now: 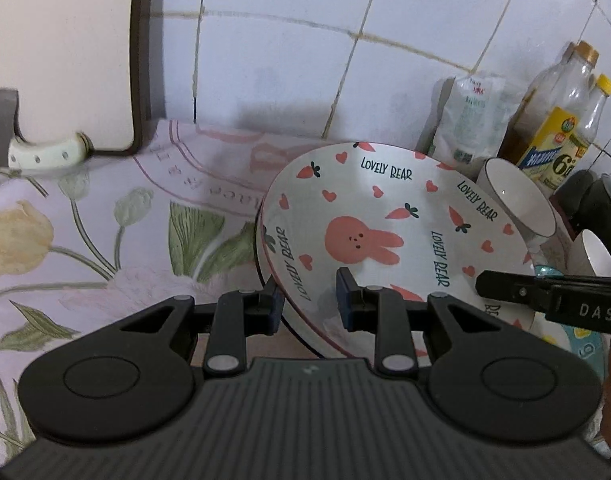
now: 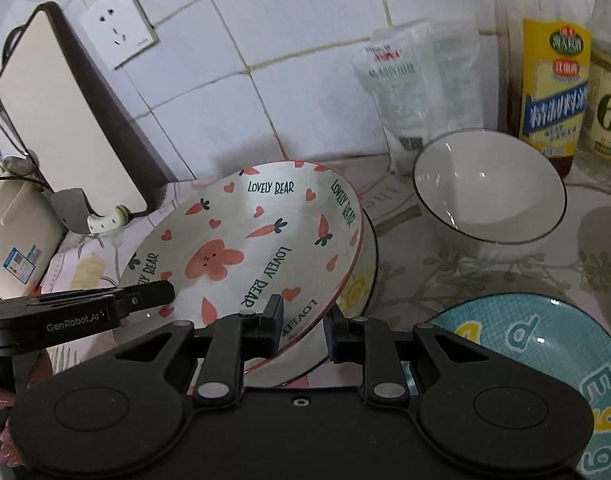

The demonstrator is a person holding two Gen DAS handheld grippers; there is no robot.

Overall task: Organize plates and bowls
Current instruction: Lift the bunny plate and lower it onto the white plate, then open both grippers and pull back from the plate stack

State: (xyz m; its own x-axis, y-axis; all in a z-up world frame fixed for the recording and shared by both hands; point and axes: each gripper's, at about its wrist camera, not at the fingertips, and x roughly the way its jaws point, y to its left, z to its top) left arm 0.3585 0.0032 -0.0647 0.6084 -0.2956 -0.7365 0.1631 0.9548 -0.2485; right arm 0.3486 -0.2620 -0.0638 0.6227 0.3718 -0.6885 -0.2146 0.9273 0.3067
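Note:
A white plate (image 1: 369, 204) (image 2: 245, 228) with a pink rabbit, carrots, hearts and "LOVELY BEAR" lettering is held tilted above the floral cloth. My left gripper (image 1: 309, 300) is shut on its near rim, one pad above and one below. My right gripper (image 2: 303, 328) is shut on the opposite rim. A second, dark-rimmed plate (image 2: 367, 280) lies right under the rabbit plate; whether the pads clamp it too is unclear. Each gripper shows in the other's view, the right gripper (image 1: 485, 284) at the plate's right edge and the left gripper (image 2: 161, 292) at its left edge.
A white bowl with a thin dark rim (image 2: 489, 196) (image 1: 521, 204) stands right of the plate. A teal plate with letters (image 2: 545, 356) lies near right. Oil bottles (image 2: 545, 60) and a plastic bag (image 2: 417, 80) line the tiled wall. A cutting board (image 2: 65, 120) leans at left.

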